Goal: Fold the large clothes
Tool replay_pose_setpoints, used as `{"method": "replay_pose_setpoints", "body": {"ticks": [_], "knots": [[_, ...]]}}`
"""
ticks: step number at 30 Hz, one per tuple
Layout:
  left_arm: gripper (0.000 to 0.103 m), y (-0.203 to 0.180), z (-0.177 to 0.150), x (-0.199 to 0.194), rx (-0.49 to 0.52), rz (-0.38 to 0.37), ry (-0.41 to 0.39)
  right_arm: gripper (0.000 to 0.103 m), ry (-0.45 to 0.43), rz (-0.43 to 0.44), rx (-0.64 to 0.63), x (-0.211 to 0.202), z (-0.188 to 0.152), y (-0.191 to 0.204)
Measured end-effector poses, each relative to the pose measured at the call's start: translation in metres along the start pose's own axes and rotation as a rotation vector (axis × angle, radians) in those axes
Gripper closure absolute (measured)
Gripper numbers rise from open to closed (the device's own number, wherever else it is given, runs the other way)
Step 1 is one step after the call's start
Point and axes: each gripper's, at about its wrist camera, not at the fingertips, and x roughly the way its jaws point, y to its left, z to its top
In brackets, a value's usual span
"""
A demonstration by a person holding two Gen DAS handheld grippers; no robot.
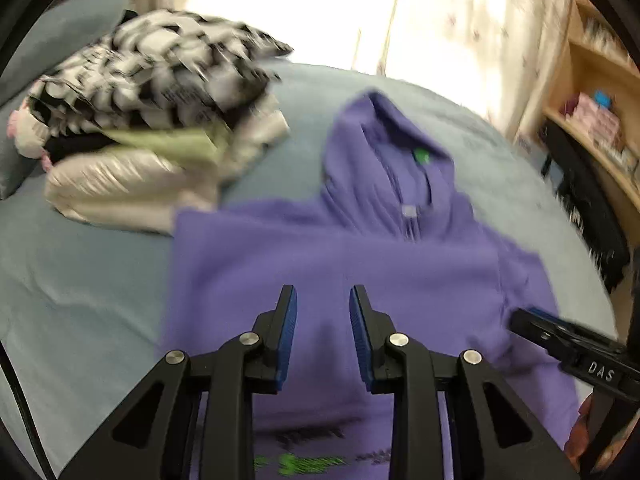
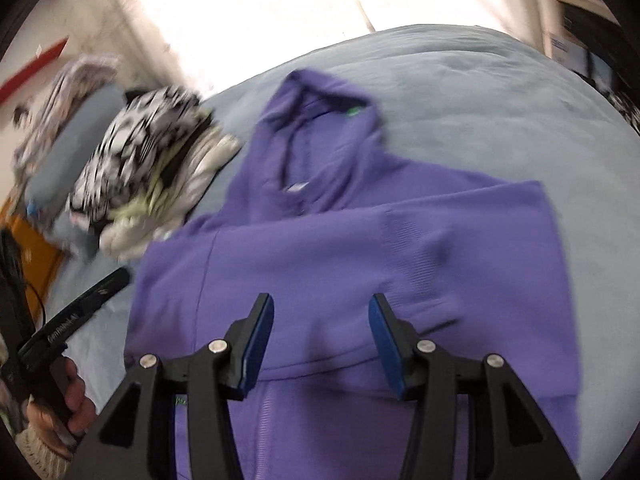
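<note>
Above the purple hoodie lying partly folded on the bed, both grippers, left and right, are hovering with jaws spread and empty, needing squared hem grips next.

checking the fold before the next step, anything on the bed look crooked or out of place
Nothing stands out. The purple hoodie lies flat on the blue bedsheet, sleeves folded in, hood spread above. The stack of folded clothes beside it looks uneven at its edges, though blur hides detail.
</note>
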Motion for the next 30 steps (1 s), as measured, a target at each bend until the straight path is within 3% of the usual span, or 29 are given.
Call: {"method": "replay_pose_setpoints", "body": {"ticks": [3, 5, 7, 8, 9, 10, 11, 13, 16, 19, 21, 23, 26, 30], "knots": [[0.077, -0.002, -0.024, 0.027, -0.002, 0.039, 0.084, 0.053, 0.052, -0.009, -0.069, 0.022, -0.012, 0.018], [0.077, 0.012, -0.037, 0.044, 0.002, 0.109, 0.132, 0.053, 0.096, -0.054, -0.106, 0.033, -0.020, 0.015], [0.078, 0.034, -0.042, 0.044, -0.016, 0.072, 0.108, 0.060, 0.103, -0.112, -0.150, 0.033, -0.026, 0.005], [0.087, 0.040, -0.042, 0.044, -0.021, 0.068, 0.107, 0.062, 0.086, -0.135, -0.166, 0.028, -0.028, -0.004], [0.097, 0.046, -0.042, 0.042, -0.021, 0.076, 0.110, 0.073, 0.080, -0.133, -0.164, 0.022, -0.029, -0.013], [0.099, 0.053, -0.042, 0.041, -0.018, 0.079, 0.115, 0.081, 0.081, -0.129, -0.153, 0.018, -0.029, -0.021], [0.099, 0.057, -0.043, 0.040, -0.021, 0.072, 0.116, 0.081, 0.077, -0.154, -0.138, 0.014, -0.029, -0.030], [0.099, 0.064, -0.042, 0.040, -0.027, 0.064, 0.119, 0.075, 0.069, -0.299, -0.105, 0.009, -0.030, -0.054], [0.099, 0.061, -0.040, 0.035, -0.028, 0.064, 0.129, 0.075, 0.091, -0.247, 0.016, 0.003, -0.029, -0.090], [0.084, 0.051, -0.030, 0.025, -0.011, 0.077, 0.098, 0.075, 0.048, -0.215, 0.051, -0.013, -0.020, -0.091], [0.064, 0.043, -0.015, 0.018, 0.002, 0.072, 0.051, 0.075, 0.016, -0.181, 0.025, -0.018, -0.012, -0.075], [0.052, 0.036, 0.000, 0.016, 0.007, 0.092, -0.002, 0.075, 0.001, -0.139, -0.001, -0.015, 0.000, -0.057], [0.051, 0.030, 0.022, 0.024, 0.014, 0.116, -0.034, 0.075, 0.002, -0.094, -0.041, 0.004, 0.019, -0.023], [0.051, 0.030, 0.042, 0.066, 0.017, 0.147, 0.009, 0.075, 0.022, -0.071, -0.080, 0.043, 0.034, 0.006]]}}
